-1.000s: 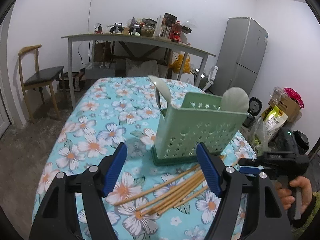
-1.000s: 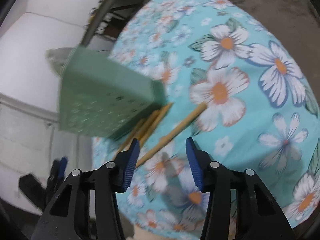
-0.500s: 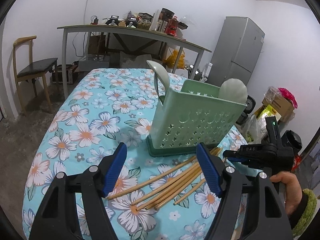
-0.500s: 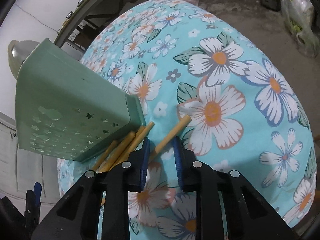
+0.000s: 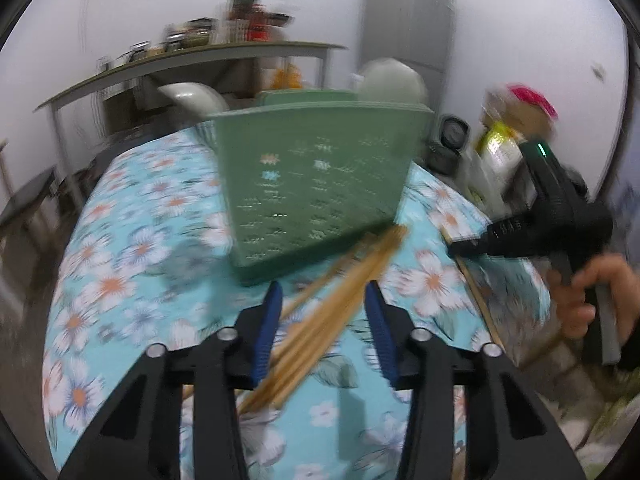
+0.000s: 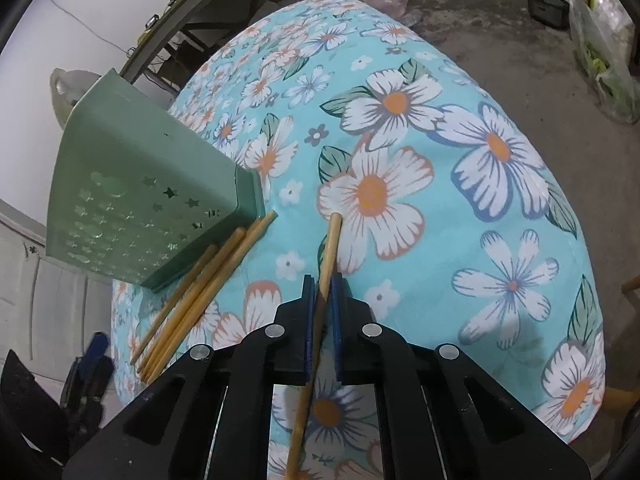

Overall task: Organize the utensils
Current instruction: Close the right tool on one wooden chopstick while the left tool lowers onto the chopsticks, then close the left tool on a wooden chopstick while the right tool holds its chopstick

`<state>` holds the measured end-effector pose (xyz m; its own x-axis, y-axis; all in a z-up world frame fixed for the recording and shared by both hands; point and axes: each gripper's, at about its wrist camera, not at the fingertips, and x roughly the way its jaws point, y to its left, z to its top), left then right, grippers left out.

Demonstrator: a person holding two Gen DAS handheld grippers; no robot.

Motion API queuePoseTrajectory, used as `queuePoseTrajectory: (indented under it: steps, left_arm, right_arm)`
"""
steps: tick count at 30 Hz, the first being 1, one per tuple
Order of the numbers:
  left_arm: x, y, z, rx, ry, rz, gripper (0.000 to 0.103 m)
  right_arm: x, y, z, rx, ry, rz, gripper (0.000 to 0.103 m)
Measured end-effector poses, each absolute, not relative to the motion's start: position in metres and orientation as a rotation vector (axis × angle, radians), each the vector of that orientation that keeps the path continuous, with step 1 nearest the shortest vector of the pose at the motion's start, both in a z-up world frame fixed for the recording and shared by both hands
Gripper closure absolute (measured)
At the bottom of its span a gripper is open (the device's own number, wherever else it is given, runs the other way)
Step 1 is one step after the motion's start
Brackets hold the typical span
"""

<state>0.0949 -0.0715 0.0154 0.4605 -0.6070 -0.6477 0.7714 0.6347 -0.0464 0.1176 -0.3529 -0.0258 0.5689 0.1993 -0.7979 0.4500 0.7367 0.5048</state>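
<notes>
A green perforated utensil holder (image 5: 320, 184) stands on the floral tablecloth with two pale spoons (image 5: 390, 80) sticking out of it; it also shows in the right wrist view (image 6: 136, 200). Several bamboo chopsticks (image 5: 340, 292) lie in front of it. My left gripper (image 5: 326, 328) is open low over that bundle, its blue pads either side. My right gripper (image 6: 322, 320) is shut on one chopstick (image 6: 330, 248), apart from the others (image 6: 200, 284) beside the holder. The right gripper also shows at the right of the left wrist view (image 5: 520, 232).
The table edge drops off close to the right (image 6: 560, 200). A long bench (image 5: 200, 56) with jars stands behind, a grey fridge (image 5: 404, 20) at the back right, and bags and boxes (image 5: 512, 128) on the floor right.
My right gripper has closed on the single chopstick. My left gripper has moved forward and down over the chopstick bundle, toward the holder; its view is blurred by motion.
</notes>
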Motion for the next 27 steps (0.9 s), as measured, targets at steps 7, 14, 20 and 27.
queuePoseTrajectory:
  steps: [7,14,20,27]
  left_arm:
    - [0.098,-0.116,-0.006,0.417,0.698,-0.921,0.072]
    - [0.099,-0.141,-0.024,0.499,0.728,-0.928,0.078]
    - [0.099,-0.149,-0.022,0.505,0.708,-0.923,0.078]
    - [0.097,-0.164,-0.030,0.590,0.714,-0.939,0.078]
  right_arm:
    - [0.105,-0.359,-0.029,0.777,0.963,-0.121,0.097]
    - [0.096,-0.368,-0.034,0.808,0.950,-0.077,0.097]
    - [0.090,-0.373,-0.036,0.823,0.938,-0.050,0.097]
    - [0.093,-0.377,-0.037,0.838,0.929,-0.033,0.097]
